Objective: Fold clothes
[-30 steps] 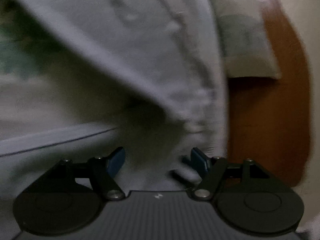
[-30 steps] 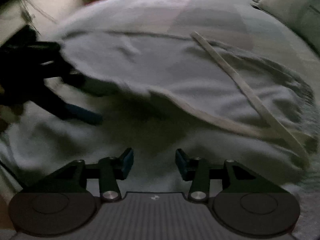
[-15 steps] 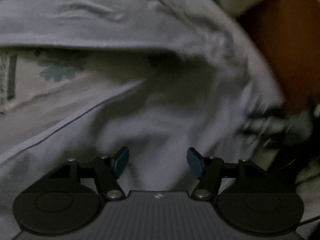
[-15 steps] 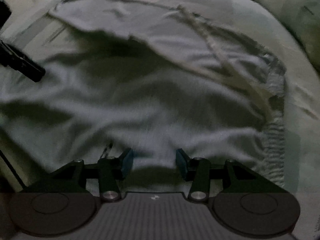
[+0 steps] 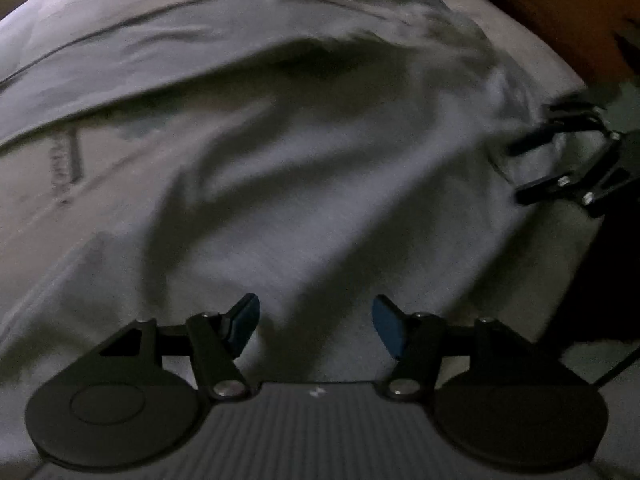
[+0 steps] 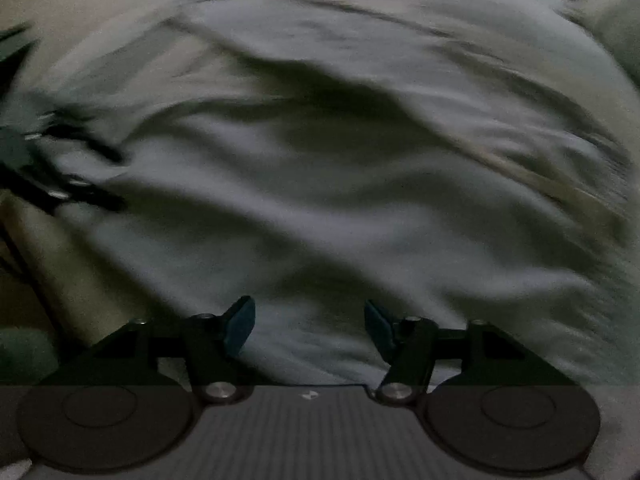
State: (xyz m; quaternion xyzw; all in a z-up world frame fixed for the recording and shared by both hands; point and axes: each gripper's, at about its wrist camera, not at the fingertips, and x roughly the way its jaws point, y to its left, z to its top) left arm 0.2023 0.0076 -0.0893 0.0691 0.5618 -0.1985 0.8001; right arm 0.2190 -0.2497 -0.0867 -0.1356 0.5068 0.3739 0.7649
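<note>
With the left gripper [image 5: 316, 326] and right gripper [image 6: 310, 324] both spread, the rumpled grey garment [image 5: 320, 184] on the bed [image 5: 100, 12] is judged mid-fold, an edge to be pinched next.

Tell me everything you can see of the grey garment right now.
The garment is pale grey, soft-looking cloth, rumpled into broad folds with a raised flap across its far side. It lies spread on the bed. Both the left gripper and right gripper sit open over its near edge, gripping nothing. Blur hides finer detail.
</note>
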